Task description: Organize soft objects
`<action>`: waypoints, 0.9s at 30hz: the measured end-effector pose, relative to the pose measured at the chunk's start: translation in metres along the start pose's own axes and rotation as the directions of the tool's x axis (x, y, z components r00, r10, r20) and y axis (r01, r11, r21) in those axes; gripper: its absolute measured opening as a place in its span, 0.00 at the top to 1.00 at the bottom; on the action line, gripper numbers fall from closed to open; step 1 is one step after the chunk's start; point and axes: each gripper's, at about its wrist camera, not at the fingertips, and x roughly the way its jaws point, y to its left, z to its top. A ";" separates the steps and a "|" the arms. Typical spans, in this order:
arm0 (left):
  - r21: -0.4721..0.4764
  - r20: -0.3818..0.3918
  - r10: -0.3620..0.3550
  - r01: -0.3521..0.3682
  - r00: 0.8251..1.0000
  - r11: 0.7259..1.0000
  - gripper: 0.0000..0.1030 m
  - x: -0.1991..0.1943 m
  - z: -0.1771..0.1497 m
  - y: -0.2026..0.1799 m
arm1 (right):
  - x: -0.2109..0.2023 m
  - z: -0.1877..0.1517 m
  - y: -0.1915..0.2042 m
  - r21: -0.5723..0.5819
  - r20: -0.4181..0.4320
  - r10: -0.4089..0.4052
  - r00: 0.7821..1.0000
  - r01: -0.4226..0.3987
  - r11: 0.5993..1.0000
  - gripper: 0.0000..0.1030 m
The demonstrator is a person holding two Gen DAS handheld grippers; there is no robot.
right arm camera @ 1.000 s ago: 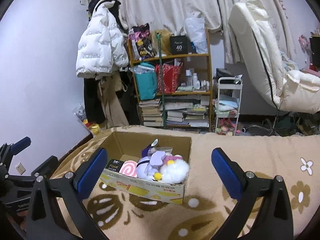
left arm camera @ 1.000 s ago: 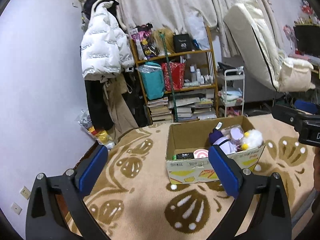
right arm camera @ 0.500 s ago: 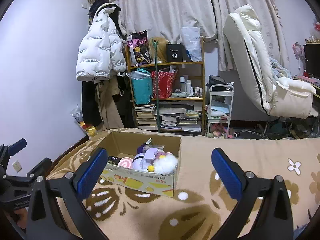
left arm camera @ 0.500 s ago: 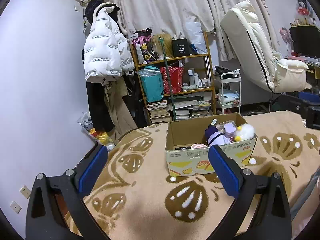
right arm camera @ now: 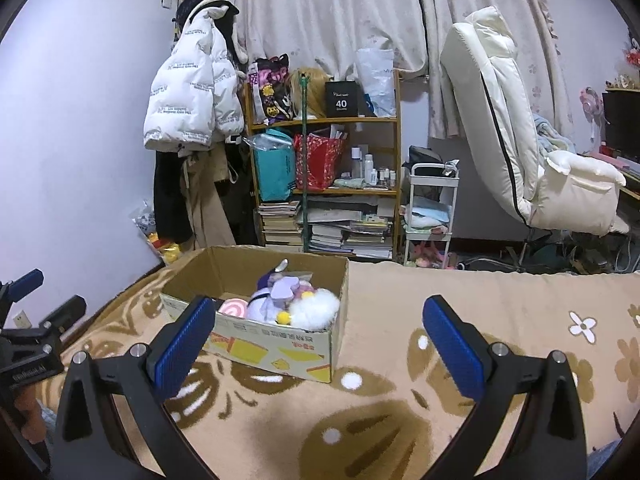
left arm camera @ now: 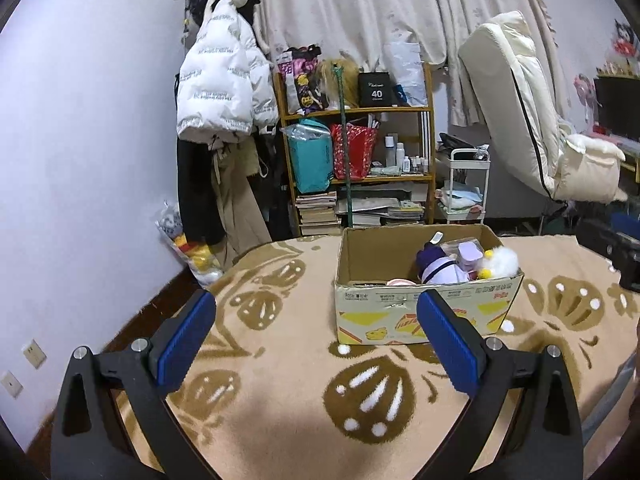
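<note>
Left wrist view: left gripper spread wide, nothing between its blue pads. Cardboard box sits ahead and slightly right of the gripper on the beige patterned blanket, its near wall just beyond the right pad. Soft toys fill the box's right half. Box reads nearer and lower in frame than a second ago; view pitched up since.

Right wrist view: right gripper also wide, holding nothing. Same box lies ahead-left, partly behind the left pad; white fluffy toy at its near right corner. Box sits farther off than a second earlier
</note>
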 end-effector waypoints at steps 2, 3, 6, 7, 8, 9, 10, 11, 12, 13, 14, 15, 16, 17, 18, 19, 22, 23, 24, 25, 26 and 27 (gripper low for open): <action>-0.007 -0.003 0.010 -0.010 1.000 1.000 0.03 0.003 -0.001 0.002 | 0.002 -0.002 0.001 -0.005 -0.002 -0.004 1.000 0.004 1.000 0.00; -0.010 -0.004 0.012 -0.013 1.000 1.000 0.03 0.004 -0.002 0.003 | 0.002 -0.002 0.000 -0.003 -0.002 -0.002 1.000 0.002 1.000 0.00; -0.033 -0.004 0.003 -0.003 1.000 0.999 0.03 0.008 -0.005 0.005 | 0.005 -0.004 0.000 0.002 -0.014 -0.008 1.000 0.008 1.000 0.00; -0.041 -0.002 0.000 0.000 1.000 0.999 0.03 0.009 -0.006 0.006 | 0.006 -0.004 -0.001 0.004 -0.016 -0.009 1.000 0.009 1.000 0.00; -0.042 0.000 0.002 -0.002 1.000 0.999 0.03 0.009 -0.006 0.006 | 0.007 -0.005 -0.002 0.007 -0.018 -0.008 1.000 0.008 1.000 0.00; -0.037 0.003 0.007 -0.007 1.000 0.999 0.03 0.008 -0.006 0.005 | 0.007 -0.005 -0.002 0.012 -0.019 -0.008 1.000 0.008 1.000 0.00; -0.031 0.005 0.009 -0.009 1.000 0.999 0.03 0.008 -0.007 0.007 | 0.007 -0.005 -0.003 0.016 -0.019 -0.007 1.000 0.008 1.000 0.00; -0.027 0.008 0.014 -0.014 1.000 1.000 0.03 0.008 -0.007 0.007 | 0.007 -0.005 -0.004 0.019 -0.018 -0.007 1.000 0.008 1.000 0.00; -0.025 0.010 0.018 -0.018 1.000 1.000 0.03 0.007 -0.008 0.007 | 0.008 -0.006 -0.005 0.022 -0.018 -0.010 1.000 0.011 1.000 0.00; -0.023 0.011 0.020 -0.019 1.000 1.000 0.03 0.007 -0.008 0.007 | 0.008 -0.006 -0.005 0.024 -0.018 -0.012 1.000 0.012 1.000 0.00; -0.021 0.011 0.021 -0.020 1.000 1.000 0.03 0.007 -0.009 0.006 | 0.008 -0.006 -0.005 0.027 -0.018 -0.011 1.000 0.011 1.000 0.00; -0.021 0.012 0.024 -0.024 1.000 0.999 0.03 0.006 -0.009 0.006 | 0.007 -0.006 -0.006 0.031 -0.017 -0.011 1.000 0.011 0.999 0.00; -0.018 0.014 0.026 -0.026 1.000 1.000 0.03 0.006 -0.009 0.006 | 0.007 -0.006 -0.007 0.033 -0.016 -0.012 1.000 0.013 0.999 0.00; -0.014 0.014 0.028 -0.028 1.000 1.000 0.03 0.005 -0.009 0.005 | 0.007 -0.006 -0.007 0.035 -0.016 -0.013 1.000 0.013 0.999 0.00; -0.010 0.016 0.031 -0.031 0.999 0.999 0.03 0.004 -0.009 0.004 | 0.007 -0.006 -0.007 0.037 -0.016 -0.013 1.000 0.014 0.999 0.00; -0.007 0.018 0.031 -0.031 0.999 0.999 0.03 0.003 -0.009 0.003 | 0.007 -0.006 -0.008 0.038 -0.016 -0.014 1.000 0.015 0.999 0.00; 0.004 0.027 0.038 -0.038 0.999 0.999 0.03 -0.001 -0.010 -0.001 | 0.007 -0.006 -0.008 0.037 -0.016 -0.015 1.000 0.015 0.999 0.00; 0.008 0.028 0.038 -0.038 0.999 0.999 0.03 -0.002 -0.010 -0.002 | 0.007 -0.006 -0.008 0.037 -0.015 -0.015 1.000 0.015 0.999 0.00; 0.010 0.030 0.037 -0.037 0.999 0.999 0.03 -0.002 -0.010 -0.003 | 0.007 -0.007 -0.008 0.036 -0.016 -0.014 1.000 0.014 0.999 0.00; 0.013 0.029 0.037 -0.037 0.999 0.999 0.03 -0.002 -0.010 -0.004 | 0.007 -0.007 -0.008 0.035 -0.016 -0.014 1.000 0.014 0.999 0.00; 0.016 0.030 0.040 -0.040 0.999 0.999 0.03 -0.002 -0.010 -0.005 | 0.007 -0.007 -0.008 0.036 -0.016 -0.015 1.000 0.015 0.999 0.00; 0.016 0.031 0.041 -0.042 0.999 0.999 0.03 -0.003 -0.010 -0.006 | 0.007 -0.007 -0.007 0.036 -0.017 -0.015 1.000 0.015 0.999 0.00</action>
